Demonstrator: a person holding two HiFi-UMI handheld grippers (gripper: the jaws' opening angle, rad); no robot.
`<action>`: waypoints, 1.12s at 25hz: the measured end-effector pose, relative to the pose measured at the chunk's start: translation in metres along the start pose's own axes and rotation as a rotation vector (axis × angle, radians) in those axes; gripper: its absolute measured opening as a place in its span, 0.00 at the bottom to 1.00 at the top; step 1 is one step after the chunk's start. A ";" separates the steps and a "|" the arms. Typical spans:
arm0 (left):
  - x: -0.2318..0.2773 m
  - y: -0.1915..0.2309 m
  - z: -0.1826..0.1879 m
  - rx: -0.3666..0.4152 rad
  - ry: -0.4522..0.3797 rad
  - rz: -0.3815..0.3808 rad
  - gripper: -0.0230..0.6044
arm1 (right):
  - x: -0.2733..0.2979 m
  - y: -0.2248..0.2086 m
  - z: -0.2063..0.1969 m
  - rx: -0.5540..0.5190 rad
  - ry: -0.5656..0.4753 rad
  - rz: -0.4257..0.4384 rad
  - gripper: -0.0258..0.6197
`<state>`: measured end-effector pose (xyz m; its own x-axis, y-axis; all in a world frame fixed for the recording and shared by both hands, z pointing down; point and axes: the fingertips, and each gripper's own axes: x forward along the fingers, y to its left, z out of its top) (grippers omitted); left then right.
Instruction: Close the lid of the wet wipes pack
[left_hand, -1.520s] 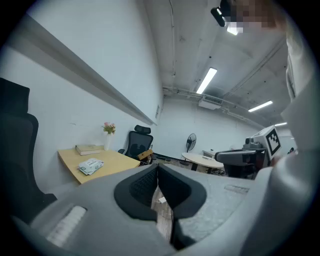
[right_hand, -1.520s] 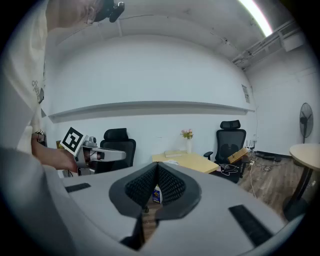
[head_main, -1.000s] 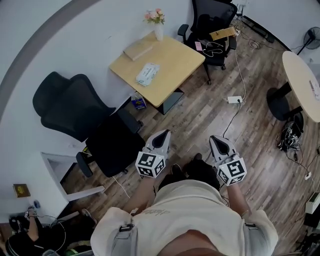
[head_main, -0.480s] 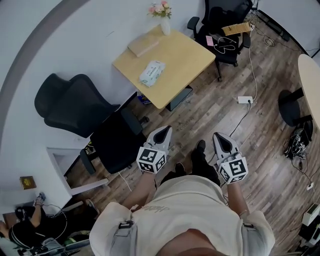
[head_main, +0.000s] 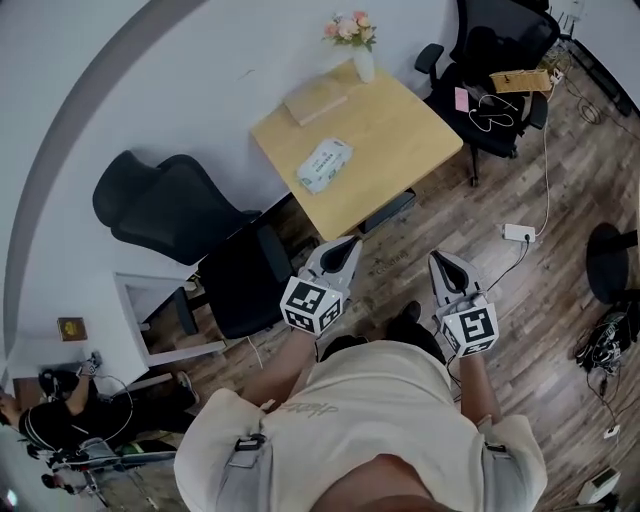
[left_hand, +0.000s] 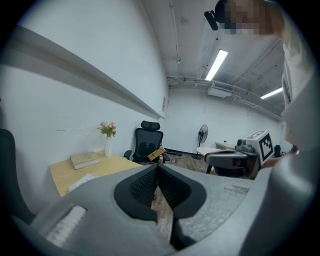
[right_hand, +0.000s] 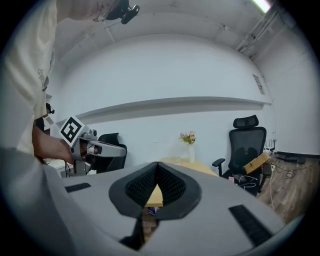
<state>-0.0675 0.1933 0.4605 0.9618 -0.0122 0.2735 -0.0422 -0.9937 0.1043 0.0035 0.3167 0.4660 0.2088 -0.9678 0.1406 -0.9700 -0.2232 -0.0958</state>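
An office room with a wood-plank floor (head_main: 470, 220) and a white wall holds a small pale wooden worktop (head_main: 400, 130) pushed against that wall. The wet wipes pack (head_main: 325, 165) lies flat near the front left part of this worktop, with nothing touching it. It is too small in the head view to tell whether its lid stands open or is down. At the pack's 12 o'clock lies a closed book (head_main: 315, 100), and at its 1 o'clock a vase of flowers (head_main: 362, 50) stands by the wall. A black office chair (head_main: 170, 215) sits at the pack's 8 o'clock and a second black chair (head_main: 495, 45) at its 2 o'clock, beyond the worktop. The person stands on the floor well apart from the worktop, holding both grippers close to the body and pointed toward it. The left gripper (head_main: 348, 245) has the pack at about its 12 o'clock, and the right gripper (head_main: 440, 258) has it at about its 10 o'clock. In each gripper view the jaws are pressed together with nothing between them. By my reading the task has not begun. The walk to the worktop, the reach to the pack and the pressing down of the lid all remain.
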 end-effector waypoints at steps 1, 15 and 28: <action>0.007 0.003 0.000 -0.011 0.007 0.016 0.07 | 0.006 -0.007 0.000 -0.004 0.007 0.019 0.04; 0.064 0.066 -0.014 -0.101 0.059 0.167 0.07 | 0.099 -0.047 -0.005 -0.020 0.074 0.207 0.04; 0.102 0.184 0.007 -0.119 -0.006 0.177 0.07 | 0.223 -0.043 0.052 -0.162 0.100 0.252 0.04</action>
<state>0.0245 0.0084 0.5009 0.9381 -0.1859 0.2921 -0.2417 -0.9557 0.1679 0.0983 0.1043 0.4506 -0.0464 -0.9723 0.2292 -0.9985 0.0517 0.0169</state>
